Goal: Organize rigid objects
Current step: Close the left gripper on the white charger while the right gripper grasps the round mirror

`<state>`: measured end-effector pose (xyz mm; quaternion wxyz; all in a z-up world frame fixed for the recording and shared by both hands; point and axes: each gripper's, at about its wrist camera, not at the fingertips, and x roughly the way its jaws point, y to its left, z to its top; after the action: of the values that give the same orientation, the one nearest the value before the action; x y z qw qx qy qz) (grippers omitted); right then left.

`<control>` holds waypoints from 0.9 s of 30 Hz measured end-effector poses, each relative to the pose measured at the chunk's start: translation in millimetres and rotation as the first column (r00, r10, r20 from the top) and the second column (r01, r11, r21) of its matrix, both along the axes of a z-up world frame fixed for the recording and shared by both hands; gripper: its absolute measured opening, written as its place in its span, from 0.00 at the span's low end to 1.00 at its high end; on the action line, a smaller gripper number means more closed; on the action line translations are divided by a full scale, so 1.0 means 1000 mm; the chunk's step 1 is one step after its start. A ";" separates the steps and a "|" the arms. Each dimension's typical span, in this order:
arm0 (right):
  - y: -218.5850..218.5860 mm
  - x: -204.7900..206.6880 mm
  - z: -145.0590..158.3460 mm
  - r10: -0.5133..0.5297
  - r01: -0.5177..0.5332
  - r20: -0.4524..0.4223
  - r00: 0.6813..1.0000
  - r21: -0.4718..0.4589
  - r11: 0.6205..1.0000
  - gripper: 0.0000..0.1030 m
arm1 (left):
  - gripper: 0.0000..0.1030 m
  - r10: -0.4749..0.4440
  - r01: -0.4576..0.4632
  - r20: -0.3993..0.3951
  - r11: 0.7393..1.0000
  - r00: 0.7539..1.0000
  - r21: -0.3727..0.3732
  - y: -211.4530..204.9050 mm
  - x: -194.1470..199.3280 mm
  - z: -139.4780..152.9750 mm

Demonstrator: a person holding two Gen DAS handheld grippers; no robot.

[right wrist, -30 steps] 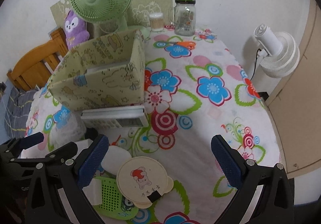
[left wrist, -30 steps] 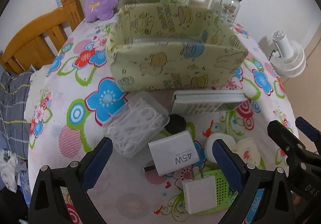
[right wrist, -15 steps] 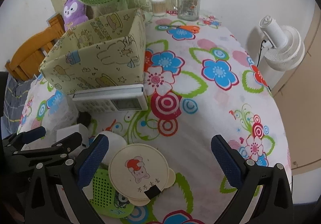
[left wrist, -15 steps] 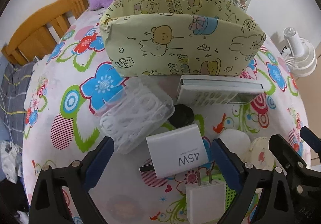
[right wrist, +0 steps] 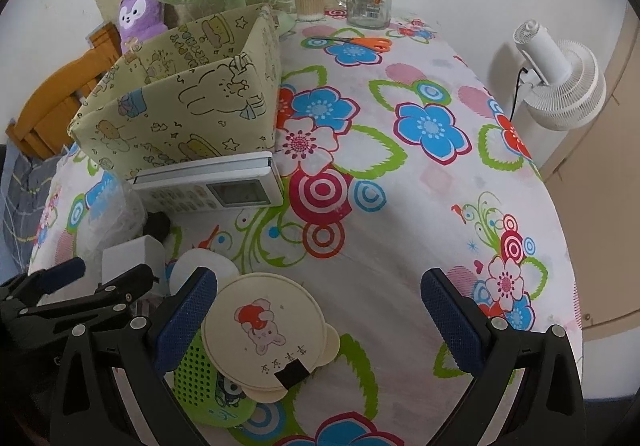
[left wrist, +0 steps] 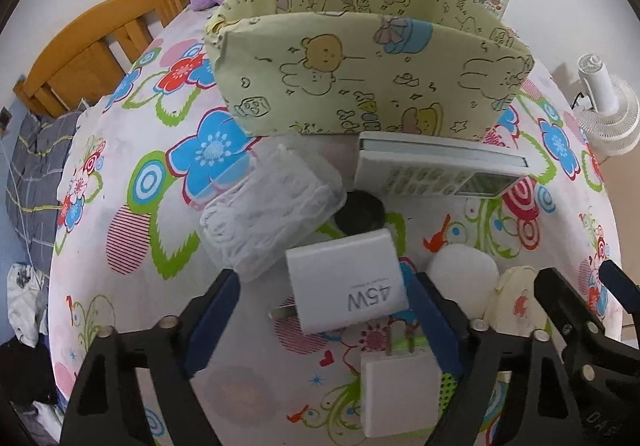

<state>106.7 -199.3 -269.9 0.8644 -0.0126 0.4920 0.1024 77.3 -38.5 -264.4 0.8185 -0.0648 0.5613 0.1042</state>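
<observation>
You had the left gripper [left wrist: 324, 298] closing its fingers around the 45W charger [left wrist: 346, 286] lying on the surface just near of the fabric bin [left wrist: 372, 86], not yet pinched, while the right gripper [right wrist: 320, 310] hung wide and empty.

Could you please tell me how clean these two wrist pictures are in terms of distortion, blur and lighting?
Left wrist view: strong fisheye bending with dark corners; the 45W charger reads sharp, while the small white plug near the bottom edge looks soft. Right wrist view: the same barrel bend curves the table edge; lighting is even and soft, with only a faint shadow behind the white fan on the wall.
</observation>
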 end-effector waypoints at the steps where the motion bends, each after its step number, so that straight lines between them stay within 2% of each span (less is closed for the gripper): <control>1: -0.001 0.000 -0.001 -0.002 0.002 -0.006 1.000 0.000 1.000 1.00 | 0.79 -0.009 0.009 -0.002 1.000 1.000 0.000 -0.002 0.001 -0.001; 6: 0.000 -0.002 -0.006 0.012 -0.013 -0.024 1.000 -0.001 1.000 1.00 | 0.77 0.003 -0.005 -0.040 0.999 0.999 -0.039 0.000 0.004 -0.013; 11: 0.005 -0.007 -0.011 0.036 -0.037 -0.037 0.999 -0.014 0.999 1.00 | 0.77 -0.001 -0.001 -0.044 0.999 0.999 -0.034 0.001 0.006 -0.019; 15: 0.008 -0.008 -0.015 0.036 -0.038 -0.035 0.999 -0.045 0.998 1.00 | 0.72 -0.029 0.026 -0.045 0.998 0.999 -0.054 0.005 0.009 -0.023; 27: 0.016 -0.006 -0.020 0.040 -0.040 -0.068 0.997 0.007 0.999 1.00 | 0.72 -0.076 0.075 -0.044 0.996 0.996 -0.045 0.021 -0.009 -0.021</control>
<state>101.2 -183.2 -289.6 0.8449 -0.0166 0.5207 0.1213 68.6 -18.0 -285.3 0.8072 -0.0588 0.5840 0.0625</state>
